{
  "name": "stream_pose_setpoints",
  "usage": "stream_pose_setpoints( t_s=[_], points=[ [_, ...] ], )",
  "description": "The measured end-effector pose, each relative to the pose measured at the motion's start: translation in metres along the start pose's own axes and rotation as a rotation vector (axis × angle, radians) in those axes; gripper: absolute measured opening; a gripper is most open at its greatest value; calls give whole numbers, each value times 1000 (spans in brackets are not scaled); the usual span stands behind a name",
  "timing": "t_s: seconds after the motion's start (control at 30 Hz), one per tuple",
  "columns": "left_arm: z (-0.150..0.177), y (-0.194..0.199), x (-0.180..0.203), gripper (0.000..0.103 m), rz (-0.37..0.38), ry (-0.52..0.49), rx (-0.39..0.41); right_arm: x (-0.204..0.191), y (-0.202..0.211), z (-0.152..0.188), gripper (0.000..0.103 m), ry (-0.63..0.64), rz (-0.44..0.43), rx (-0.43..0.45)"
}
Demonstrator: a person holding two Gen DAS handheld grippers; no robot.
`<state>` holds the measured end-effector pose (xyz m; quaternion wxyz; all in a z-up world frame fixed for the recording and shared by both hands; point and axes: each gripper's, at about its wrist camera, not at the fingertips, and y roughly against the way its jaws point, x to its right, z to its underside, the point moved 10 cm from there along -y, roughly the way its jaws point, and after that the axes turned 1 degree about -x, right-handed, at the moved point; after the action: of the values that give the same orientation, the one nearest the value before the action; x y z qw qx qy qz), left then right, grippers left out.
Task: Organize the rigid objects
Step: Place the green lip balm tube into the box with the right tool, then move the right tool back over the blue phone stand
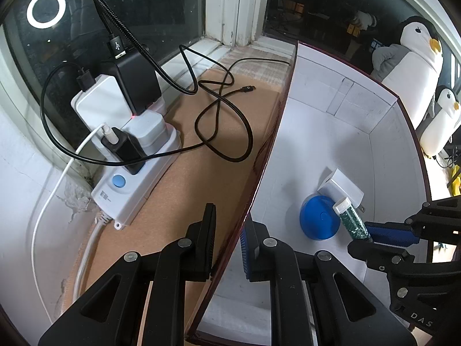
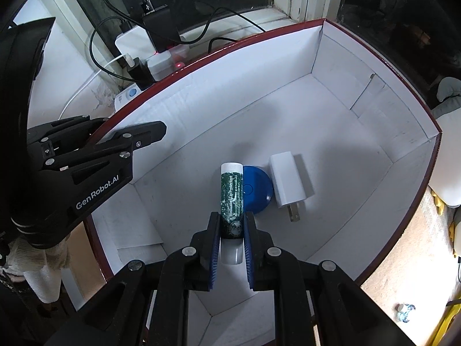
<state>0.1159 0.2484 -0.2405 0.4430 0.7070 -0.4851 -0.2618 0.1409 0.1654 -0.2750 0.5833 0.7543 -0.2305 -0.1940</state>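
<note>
A cardboard box (image 1: 331, 92) with white inside walls and a dark red rim stands on the sill. My left gripper (image 1: 230, 216) straddles its near wall and is shut on that wall. Inside, a blue round lid (image 2: 258, 190) lies flat beside a white plug charger (image 2: 289, 183). My right gripper (image 2: 232, 222) points steeply down into the box and is shut on a green lip balm tube (image 2: 231, 196). The tube's white cap reaches forward, just left of the lid. The left wrist view shows the same tube (image 1: 350, 219), held low over the lid (image 1: 317, 219).
A white power strip (image 1: 135, 173) loaded with chargers sits left of the box by the window. A loose black cable (image 1: 224, 115) curls over the brown surface. Penguin plush toys (image 1: 415, 57) stand beyond the box's right side.
</note>
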Motion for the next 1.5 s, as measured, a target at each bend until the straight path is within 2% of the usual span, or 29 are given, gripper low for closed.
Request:
stream_pose_setpoints(
  t_s=[0.4,0.47,0.53,0.57,1.0,1.27,1.4,1.5],
  points=[
    [0,0,0,14,0,-1,-1,0,-2,-1,15,7,14,4],
    [0,0,0,14,-1,-1,-1,-1,-1,-1,23,11,13,9],
    [0,0,-1,14,-1,-1,-4,-1,3,-1,38,15,20,22],
    [0,1,0,14,-2,-3,-5,-1,4,-1,40,14,20,28],
    [8,11,-4,15,-22,9,-18,21,48,8,40,-87,-30,128],
    [18,19,-8,16,-36,19,-21,57,89,40,40,-182,-31,212],
    [22,22,-9,16,-41,24,-22,91,108,68,40,-272,-16,250],
    [23,24,-9,16,-44,26,-23,128,119,102,41,-364,13,269]
  ],
)
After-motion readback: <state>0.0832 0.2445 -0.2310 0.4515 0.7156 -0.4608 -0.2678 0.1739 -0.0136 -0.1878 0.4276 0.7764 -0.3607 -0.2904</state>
